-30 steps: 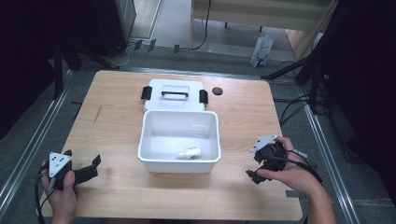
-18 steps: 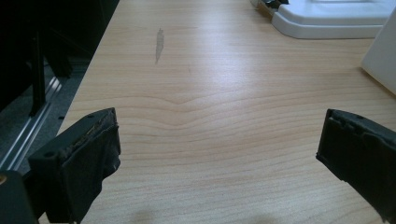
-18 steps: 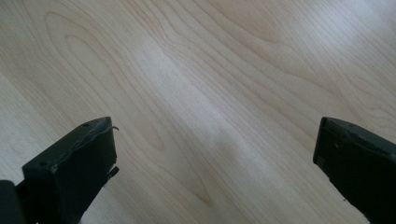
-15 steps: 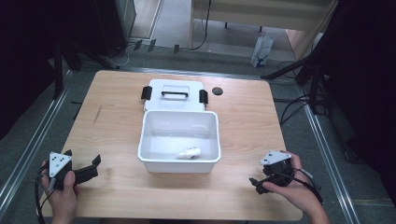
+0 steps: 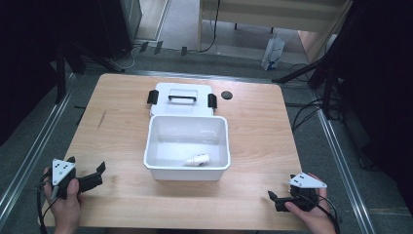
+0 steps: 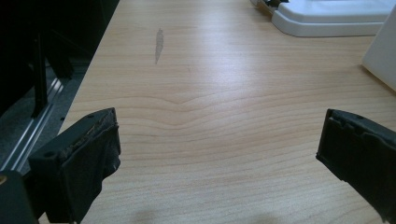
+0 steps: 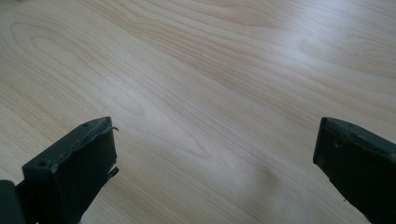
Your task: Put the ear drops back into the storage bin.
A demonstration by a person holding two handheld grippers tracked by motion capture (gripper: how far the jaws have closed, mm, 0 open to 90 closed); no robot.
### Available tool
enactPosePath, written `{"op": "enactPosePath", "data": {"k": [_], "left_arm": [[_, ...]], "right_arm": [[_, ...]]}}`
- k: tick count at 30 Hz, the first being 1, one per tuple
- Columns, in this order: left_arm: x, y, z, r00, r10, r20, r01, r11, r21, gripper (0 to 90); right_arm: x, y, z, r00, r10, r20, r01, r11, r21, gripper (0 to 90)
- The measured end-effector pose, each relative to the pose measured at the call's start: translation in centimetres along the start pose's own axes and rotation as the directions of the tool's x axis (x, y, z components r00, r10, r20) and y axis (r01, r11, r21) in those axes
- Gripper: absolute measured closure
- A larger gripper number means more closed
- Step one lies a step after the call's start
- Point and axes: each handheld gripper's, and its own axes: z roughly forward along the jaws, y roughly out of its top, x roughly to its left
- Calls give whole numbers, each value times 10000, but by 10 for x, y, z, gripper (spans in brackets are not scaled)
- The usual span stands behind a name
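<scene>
A white open bin (image 5: 220, 147) stands at the table's middle, and a small white bottle-like object (image 5: 197, 159) lies on its floor. The bin's lid (image 5: 181, 99), with a handle and black latches, lies flat just behind it. My left gripper (image 5: 88, 166) is held low near the front left corner, jaws open and nothing between them. Near the front right corner my right gripper (image 5: 273, 201) points left, open and holding nothing. In the left gripper view the left gripper (image 6: 217, 154) faces bare wood, with the lid (image 6: 327, 18) and bin wall (image 6: 384, 56) at the right. The right gripper (image 7: 215, 163) looks at bare wood.
The wooden table (image 5: 253, 126) has a small black round disc (image 5: 226, 94) right of the lid and a dark smear (image 6: 159, 44) on its left part. Metal rails run along both sides. Beyond the far edge are floor, cables and a white bag (image 5: 272, 52).
My right gripper has drawn back from beside the bin toward the table's front right corner. The left gripper has stayed where it was.
</scene>
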Motion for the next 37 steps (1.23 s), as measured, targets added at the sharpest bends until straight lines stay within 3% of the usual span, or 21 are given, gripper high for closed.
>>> {"op": "enactPosePath", "data": {"k": [7, 11, 15, 19, 24, 30, 31, 32, 34, 37], "left_arm": [[0, 0, 0, 10000, -57, 11, 57, 10000, -4, 1], [0, 0, 0, 10000, -37, 19, 37, 10000, 22, 1], [1, 0, 1, 9999, -97, 49, 97, 10000, 19, 1], [1, 0, 0, 9999, -116, 54, 116, 9999, 28, 1], [0, 0, 0, 10000, -41, 18, 41, 10000, 21, 1], [-1, -1, -1, 10000, 44, -69, -44, 10000, -17, 1], [-1, -1, -1, 10000, 40, -81, -41, 10000, -21, 1], [-1, -1, -1, 10000, 40, -86, -40, 10000, -36, 1], [-1, -1, -1, 10000, 35, -87, -35, 10000, -27, 1], [-1, -1, -1, 10000, 33, -74, -33, 10000, -5, 1]], "right_arm": [[-6, -24, -5, 9942, 1050, 213, -1027, 9907, -890, 0], [-8, -30, -10, 9855, 1681, 228, -1620, 9725, -1672, 0], [-8, -32, -12, 9812, 1903, 338, -1798, 9629, -2014, 0], [-6, -32, -11, 9805, 1908, 471, -1783, 9645, -1946, 0], [-1, -30, -8, 9833, 1612, 845, -1461, 9760, -1617, 0], [-3, -35, -9, 9786, 1947, 659, -1823, 9703, -1591, 0], [-2, -38, -6, 9799, 1877, 669, -1779, 9754, -1305, 0], [0, -38, -5, 9821, 1608, 978, -1487, 9815, -1209, 0], [1, -38, -8, 9825, 1677, 812, -1537, 9758, -1553, 0], [-10, -40, -11, 9686, 2453, 406, -2343, 9552, -1811, 0]]}}
